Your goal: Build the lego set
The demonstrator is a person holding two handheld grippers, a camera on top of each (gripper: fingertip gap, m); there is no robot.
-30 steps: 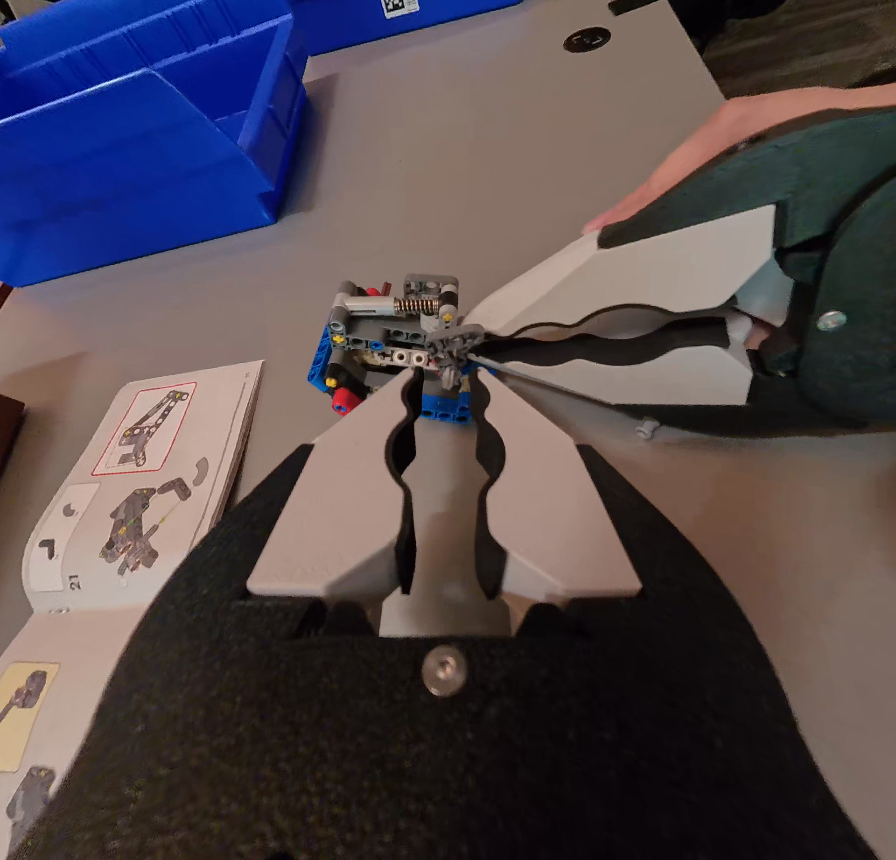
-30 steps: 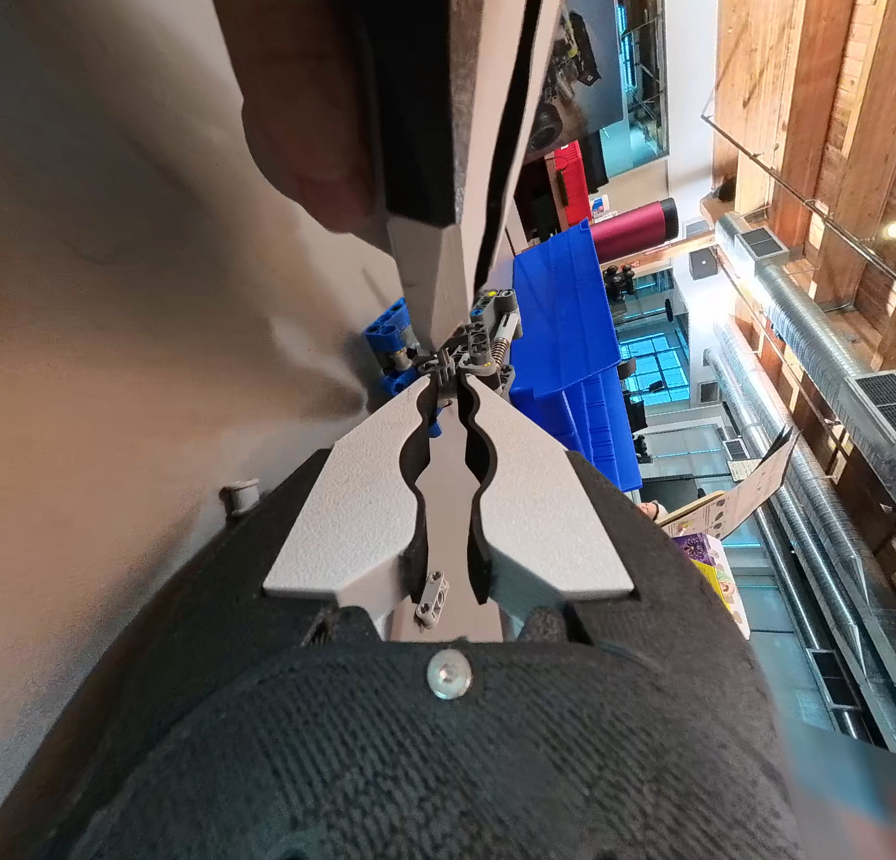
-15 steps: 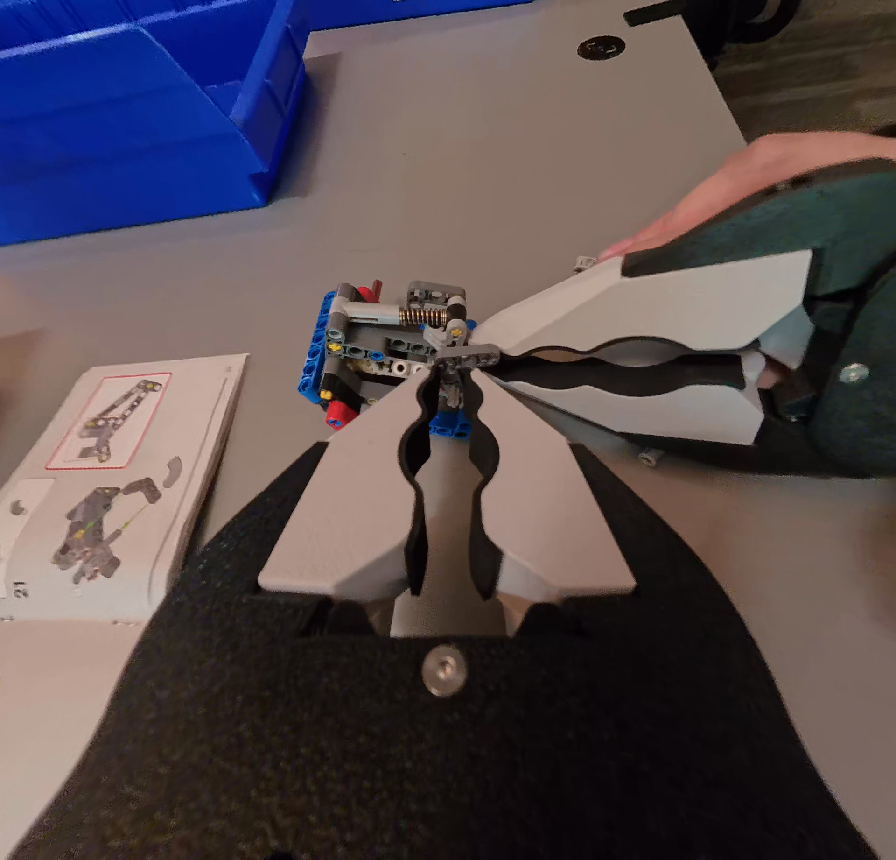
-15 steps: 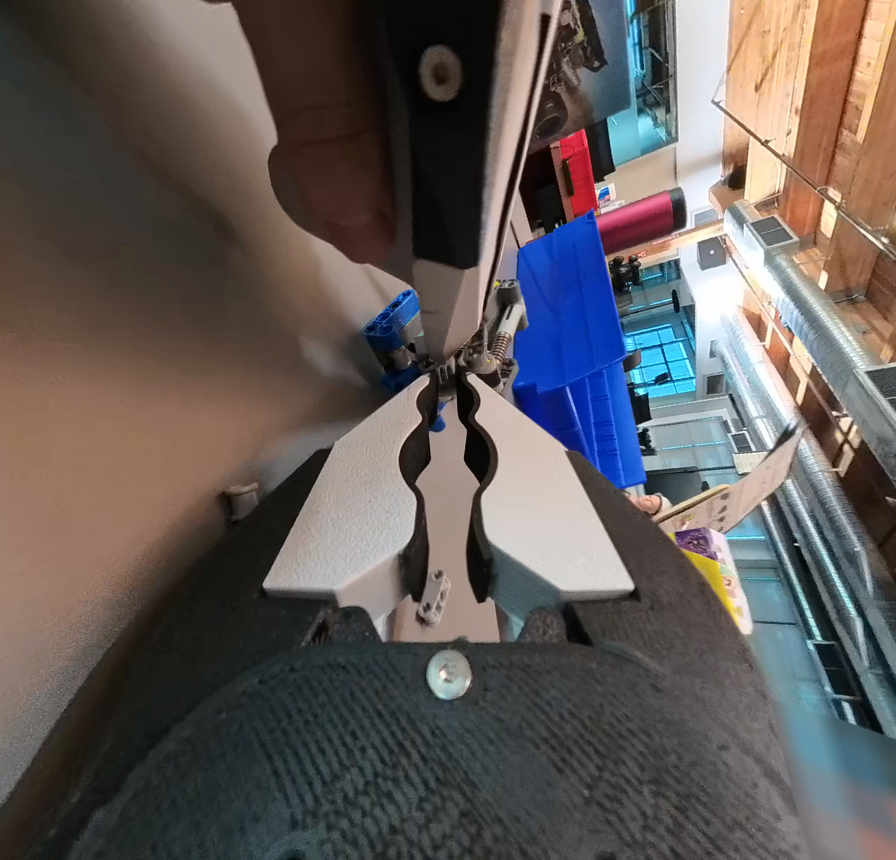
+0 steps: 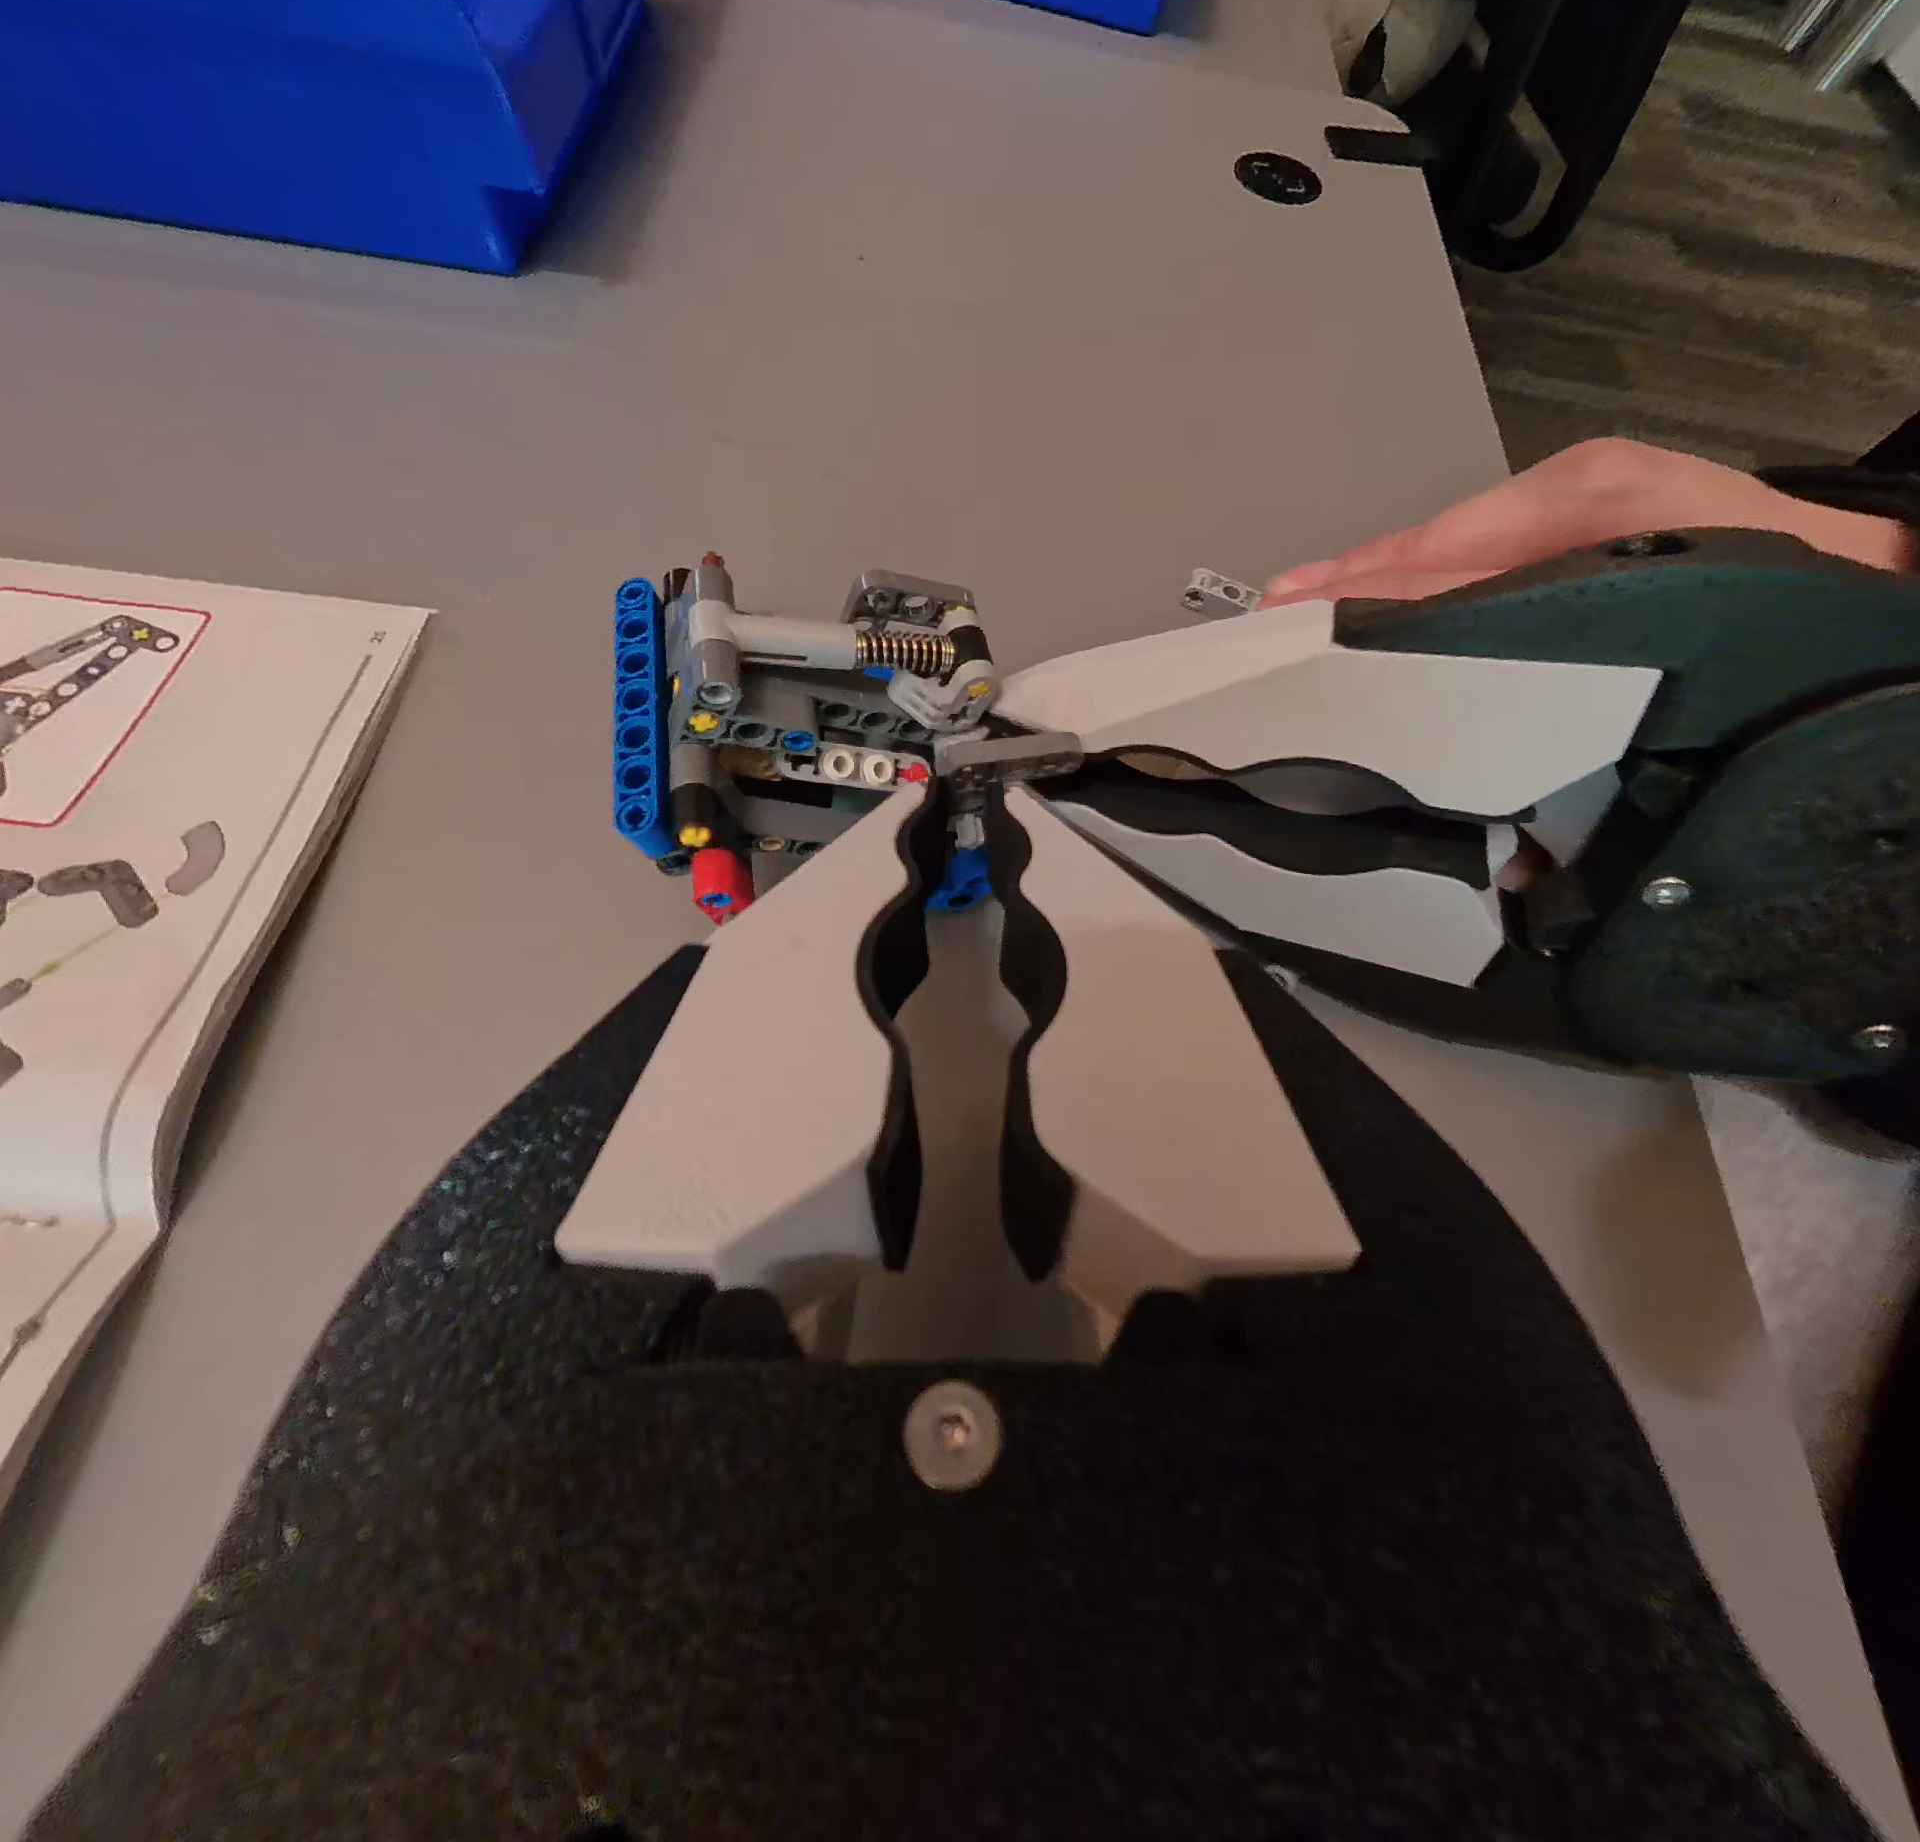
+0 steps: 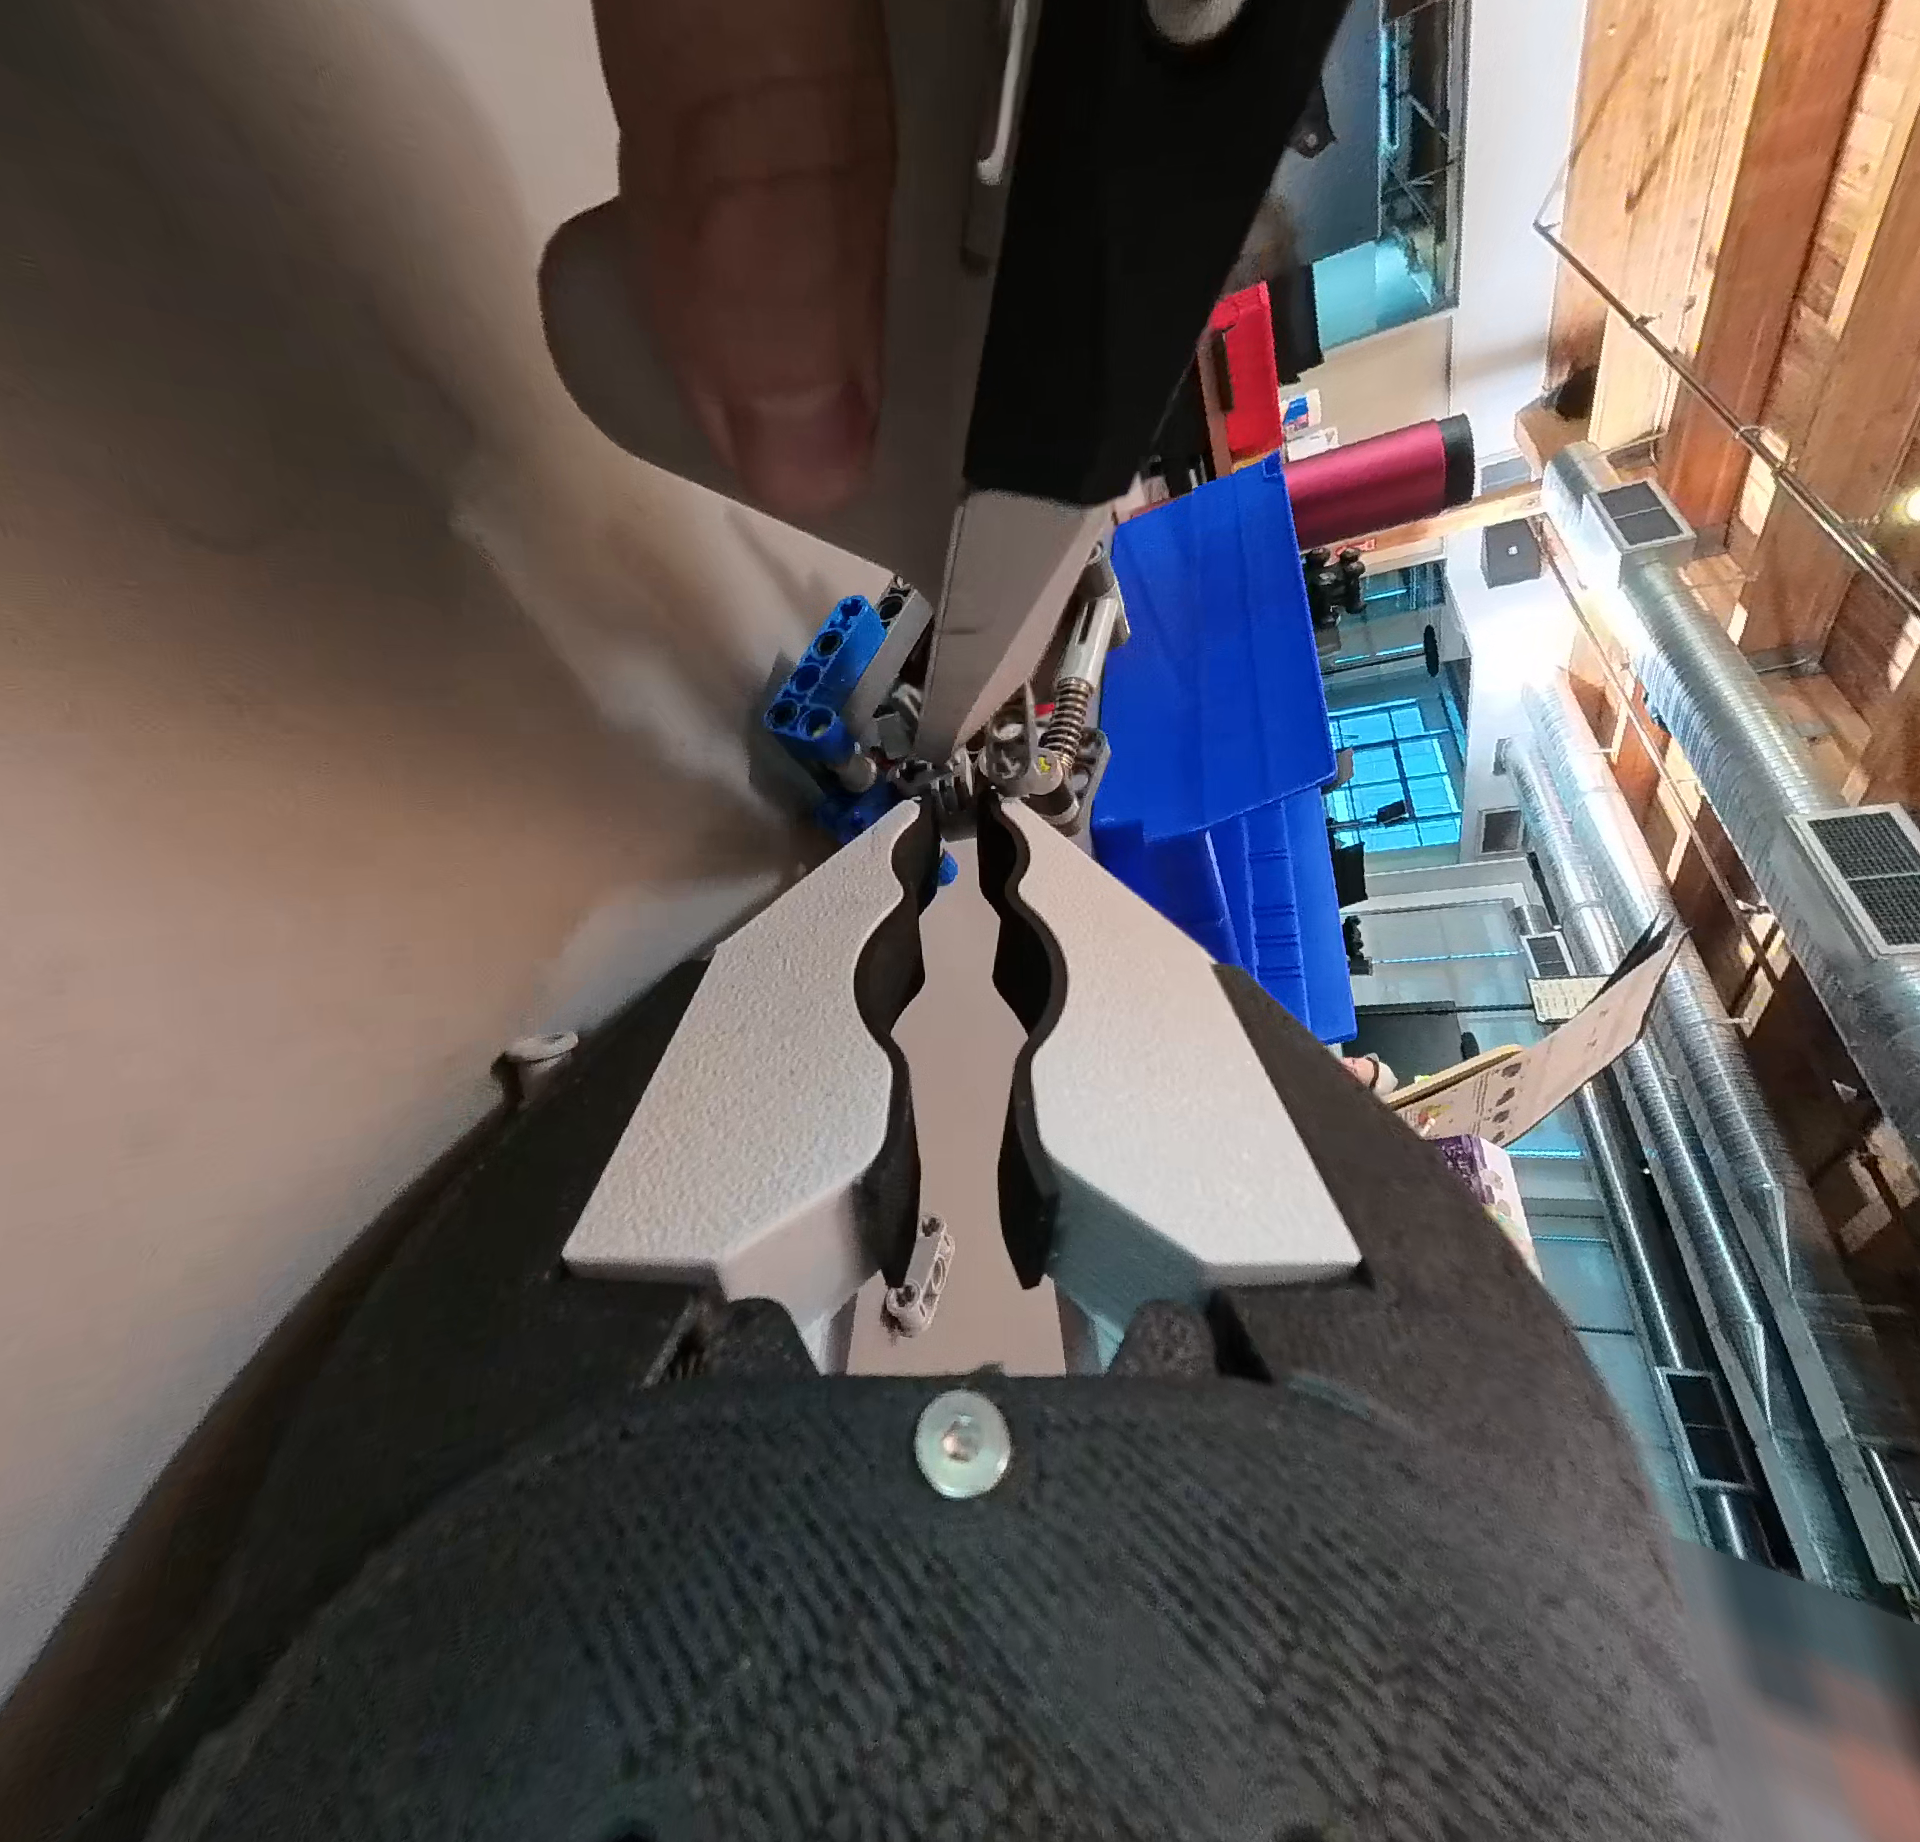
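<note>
Here, both my grippers meet at the same corner of a small brick-built model (image 5: pixel 800 722) on the grey table (image 5: pixel 935 358). My left gripper (image 5: pixel 961 805) has its fingertips nearly together, pinched on a thin grey pin sticking out of the model's near edge. My right gripper (image 5: pixel 1023 753) comes in from the right, fingers closed on a flat dark grey beam (image 5: pixel 1013 753) at that corner; in its own view the tips (image 6: pixel 951 805) clamp the same small grey part. The model shows a blue holed beam (image 5: pixel 636 712), a coil spring (image 5: pixel 902 649) and a red connector (image 5: pixel 720 883). A loose light grey piece (image 5: pixel 1221 592) lies near a hand (image 5: pixel 1538 525). An open instruction booklet (image 5: pixel 156 857) is left, blue bins (image 5: pixel 312 78) beyond.
</note>
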